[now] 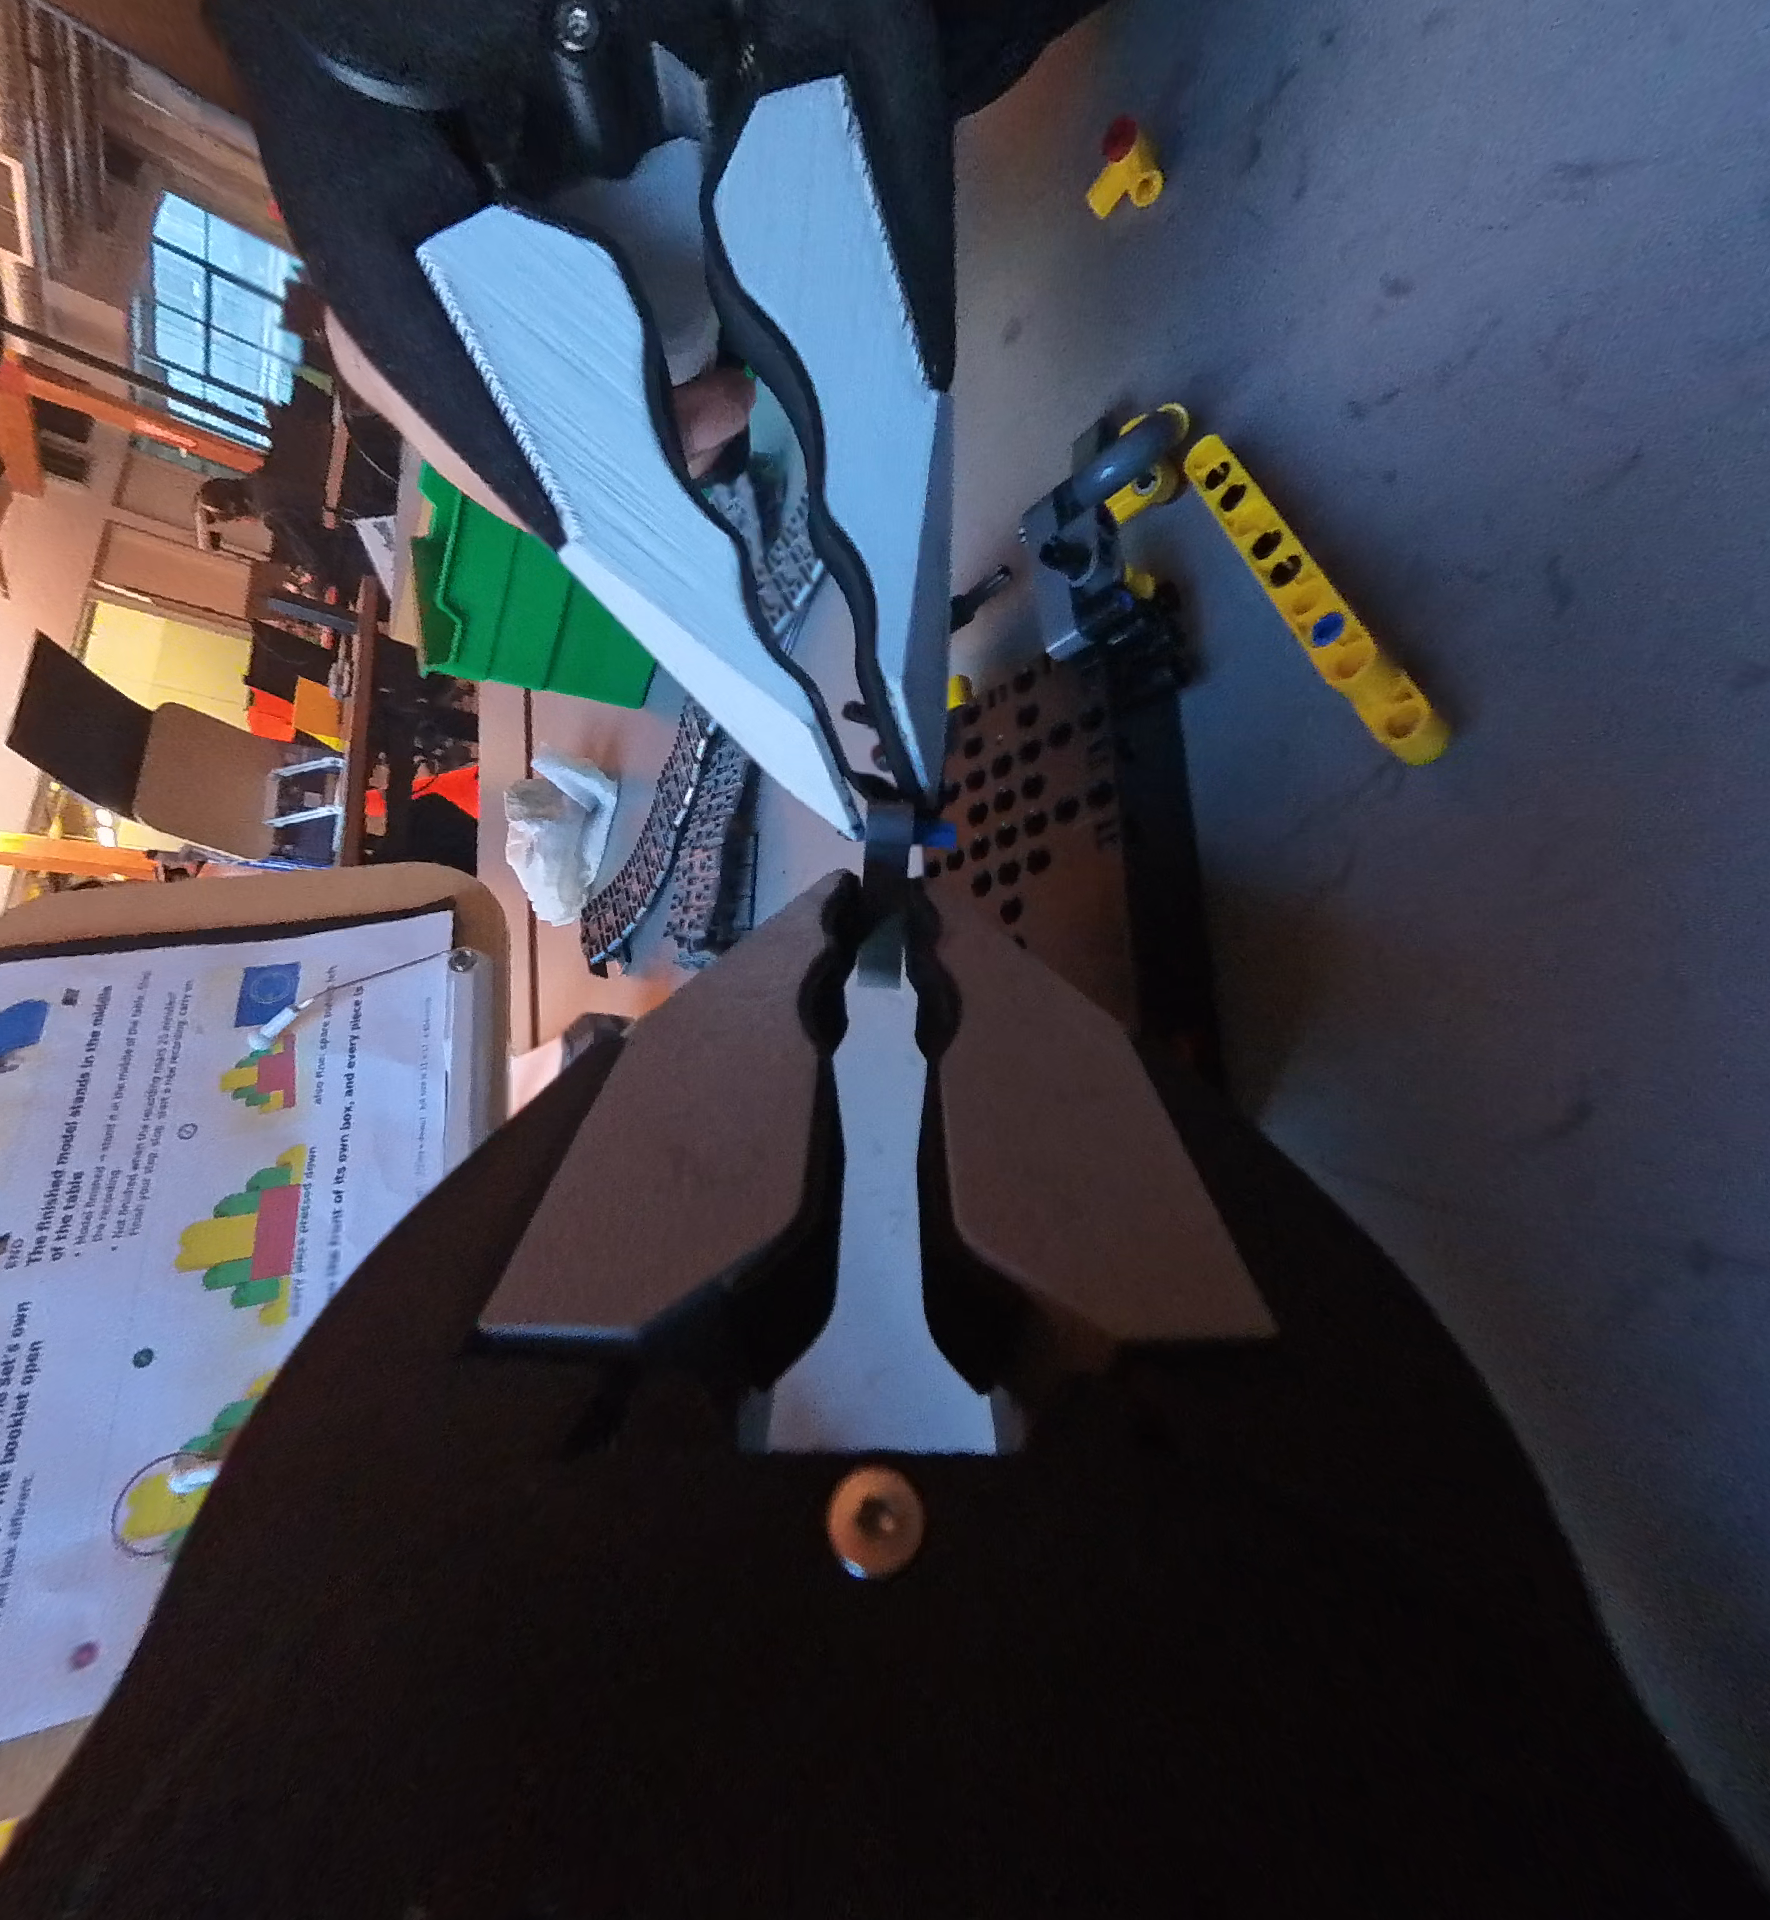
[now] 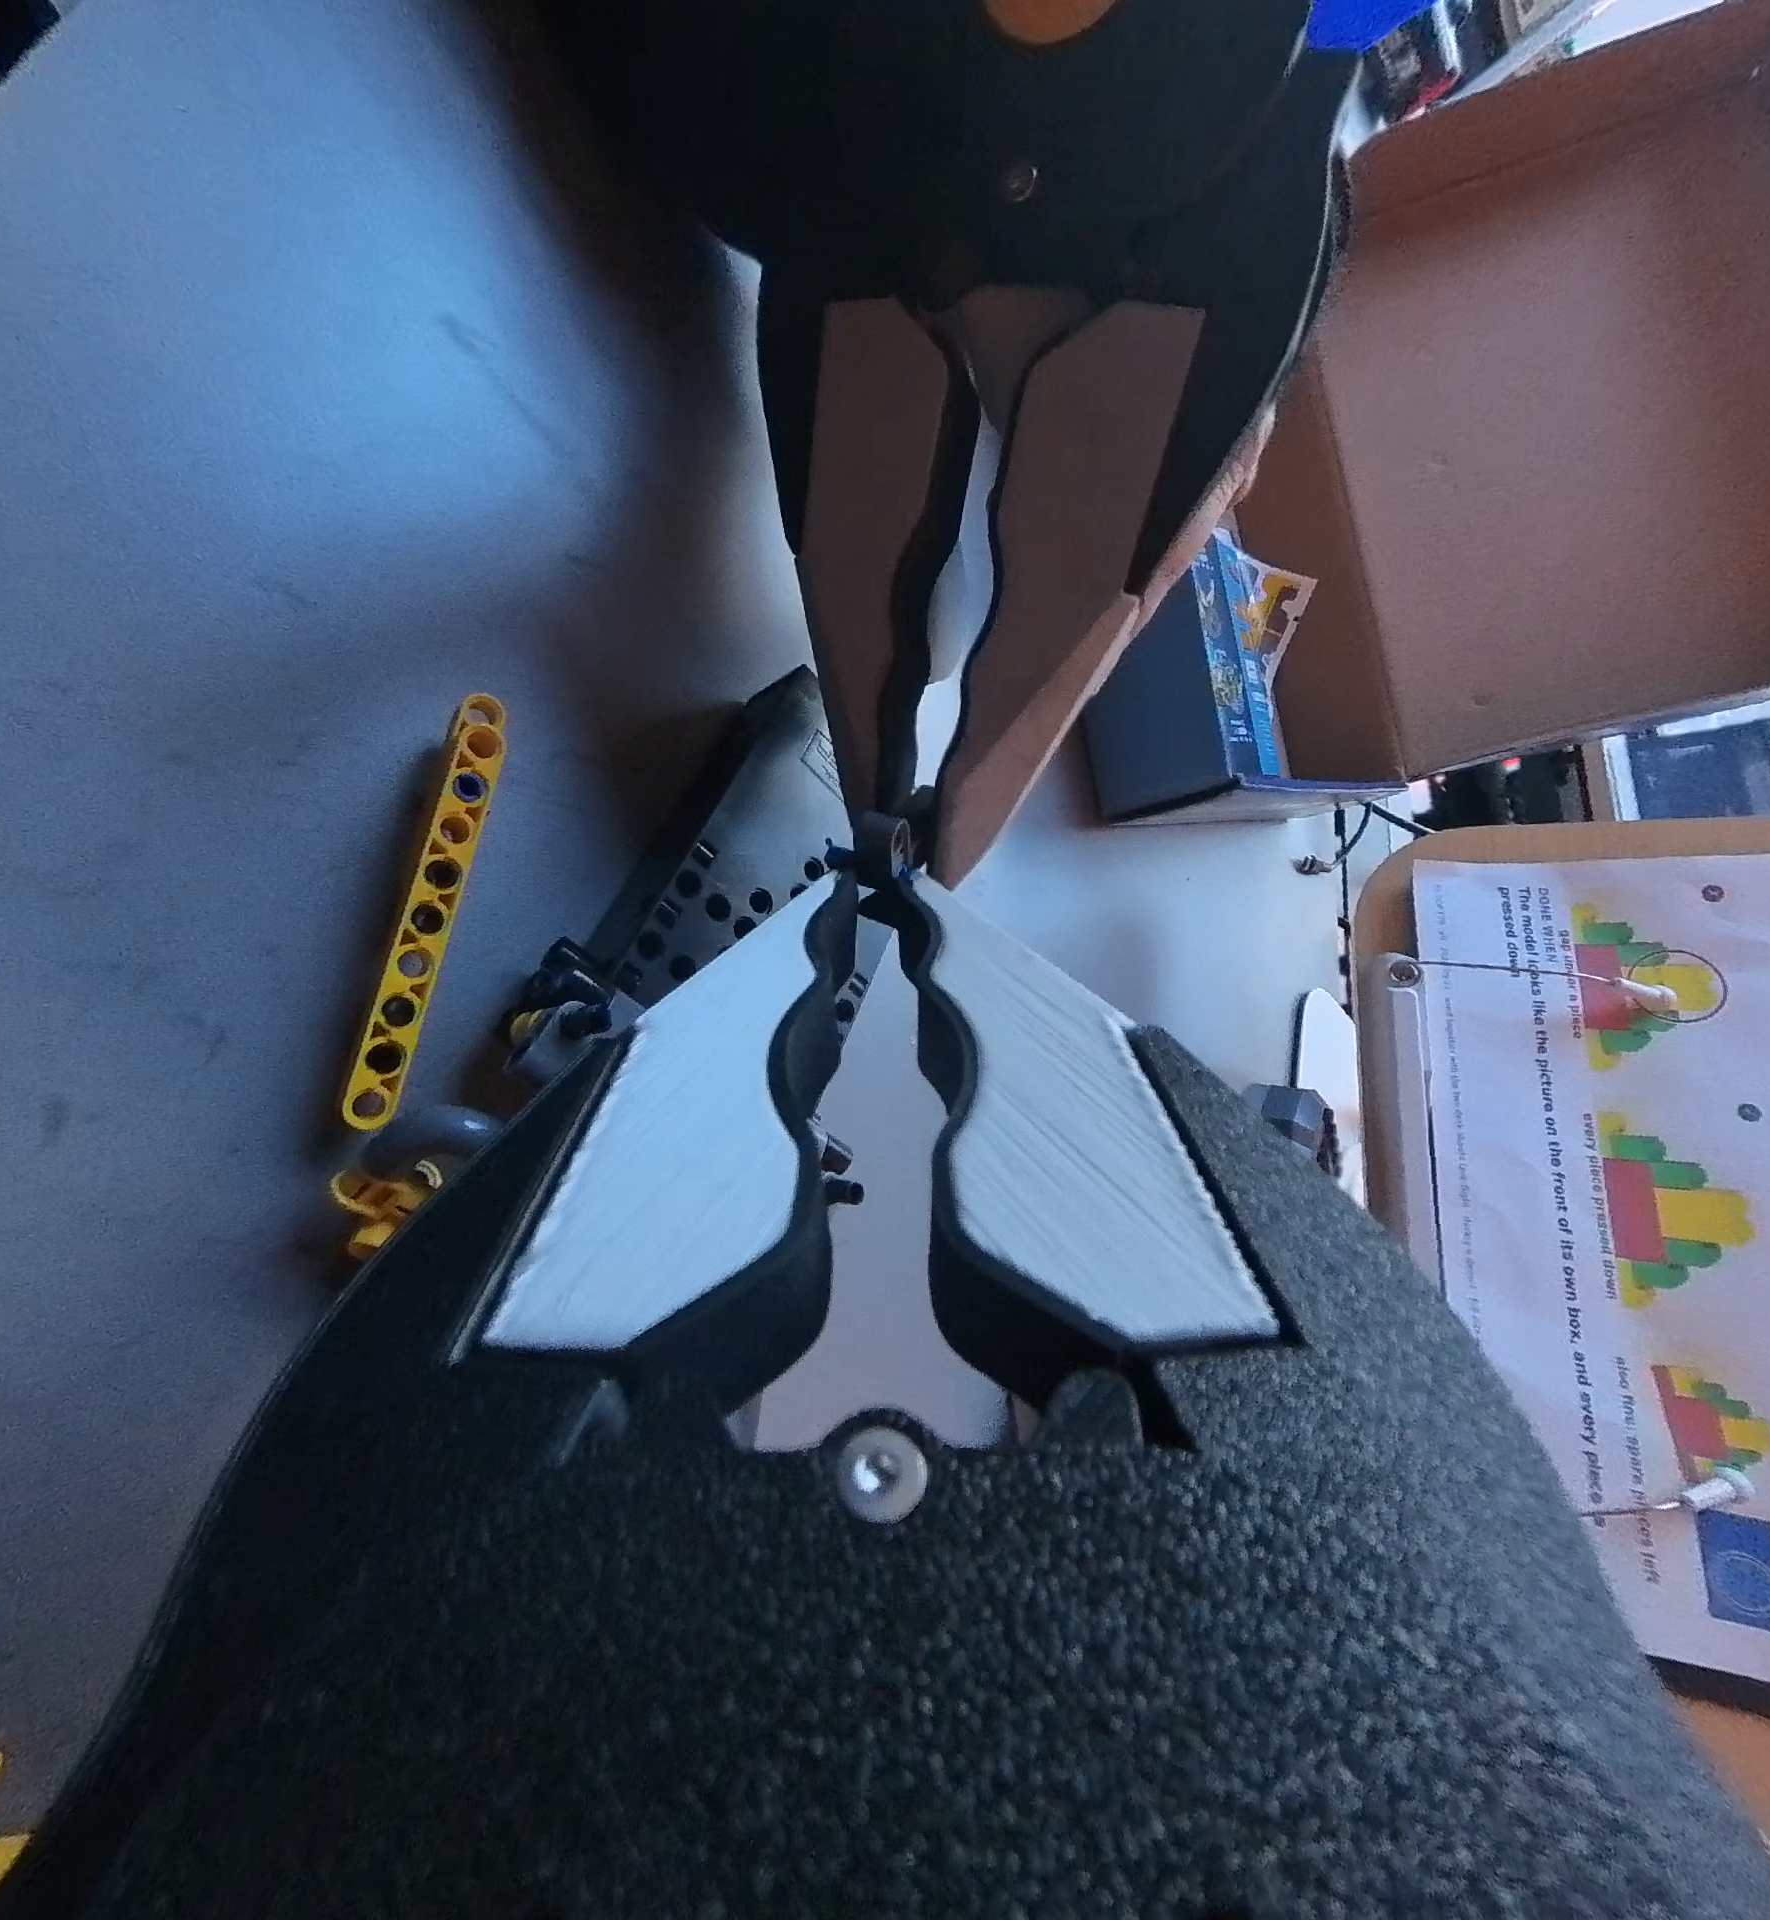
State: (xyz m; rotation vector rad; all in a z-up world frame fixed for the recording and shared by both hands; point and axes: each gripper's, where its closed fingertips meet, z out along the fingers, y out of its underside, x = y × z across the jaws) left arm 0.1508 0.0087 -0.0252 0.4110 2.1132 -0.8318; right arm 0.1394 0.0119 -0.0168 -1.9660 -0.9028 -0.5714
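**Both grippers pinch one small grey piece, tip to tip**

Left gripper, brown-faced fingers, is nearly closed w/ its tips clamped on a small grey piece. Right gripper, white-faced fingers, comes in from the opposite side, tips nearly closed too & touching the same piece. In the right wrist view the piece shows a round hole at its end; a small blue peg sticks out beside it. Whether the right tips grip the grey part or the blue peg, can't tell.

Piece is held up off the grey worktop, just in front of a black plate w/ rows of holes. At the plate's far end sits a grey block w/ a grey hook & yellow bits.

Near it on the worktop:
- long yellow beam w/ holes, one hole plugged blue, lying flat just beside the plate
- small yellow connector w/ a red pin, well apart
- green bin & crumpled white tissue farther back

A printed sheet w/ brick pictures lies on a cardboard-coloured board. A brown cardboard box stands near a dark blue box.
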